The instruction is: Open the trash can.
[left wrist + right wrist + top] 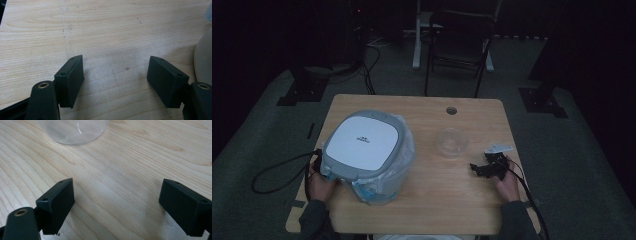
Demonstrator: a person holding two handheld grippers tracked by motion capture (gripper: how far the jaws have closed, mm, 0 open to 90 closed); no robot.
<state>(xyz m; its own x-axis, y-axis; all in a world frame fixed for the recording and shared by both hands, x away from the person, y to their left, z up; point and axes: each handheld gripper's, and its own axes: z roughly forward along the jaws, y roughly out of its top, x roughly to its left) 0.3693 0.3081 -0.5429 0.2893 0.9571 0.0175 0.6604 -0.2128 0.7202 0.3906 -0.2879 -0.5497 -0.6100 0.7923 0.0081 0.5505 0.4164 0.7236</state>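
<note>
A grey and white lidded bin (364, 142) lined with a clear plastic bag (387, 175) stands on the left half of the wooden table (462, 200). A clear plastic cup (452, 142) sits near the table's middle; its rim (75, 132) lies ahead of my right gripper. My left gripper (115, 80) is open low over bare wood at the bin's left side, the bin's wall (203, 62) at its right. Right of the cup, my right gripper (487, 167) (116, 205) hangs open over bare wood, jaws wide apart, nothing between them.
A round cable hole (452, 110) is set in the table's far edge. A dark chair (459, 45) and stand bases rest on the floor beyond. Cables trail off both sides of the table.
</note>
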